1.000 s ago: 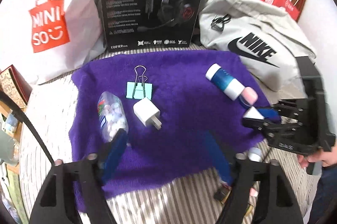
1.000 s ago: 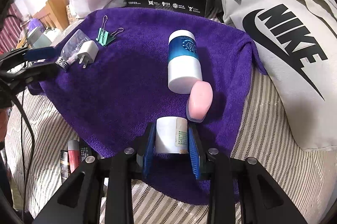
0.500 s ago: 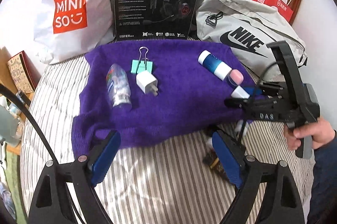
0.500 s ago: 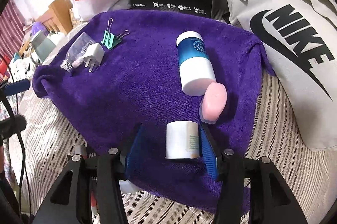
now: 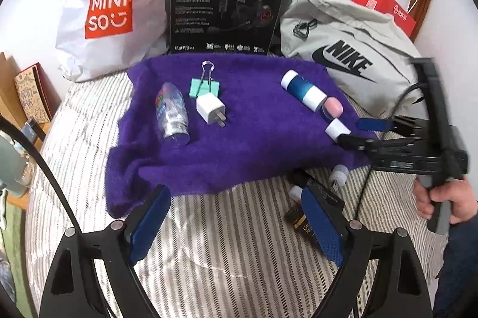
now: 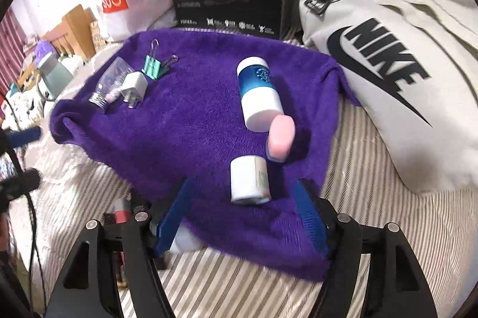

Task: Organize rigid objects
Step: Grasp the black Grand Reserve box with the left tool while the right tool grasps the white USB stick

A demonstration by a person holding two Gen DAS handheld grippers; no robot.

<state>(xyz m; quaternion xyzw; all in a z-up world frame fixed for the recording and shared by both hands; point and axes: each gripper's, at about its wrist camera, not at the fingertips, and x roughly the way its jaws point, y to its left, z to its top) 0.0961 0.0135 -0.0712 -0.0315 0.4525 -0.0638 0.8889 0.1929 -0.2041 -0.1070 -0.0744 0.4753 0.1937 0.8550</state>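
Rigid objects lie spread on a purple towel (image 5: 254, 144) over the striped bed (image 5: 224, 252). From the left: a clear bottle (image 5: 171, 115) on its side, just beside it a white charger plug (image 5: 210, 108) touching a teal binder clip (image 5: 204, 86). Well apart to the right, a blue-and-white tube (image 5: 303, 91) lies with a pink case (image 5: 333, 108) at its end, then a small white bottle (image 6: 249, 179) near the towel's front edge. The left gripper (image 5: 236, 225) hangs over bare bedding, its blue pads spread wide, holding nothing. The right gripper (image 6: 242, 221) is also spread, the white bottle lying loose between its pads, touching neither. A hand (image 5: 445, 203) grips its handle.
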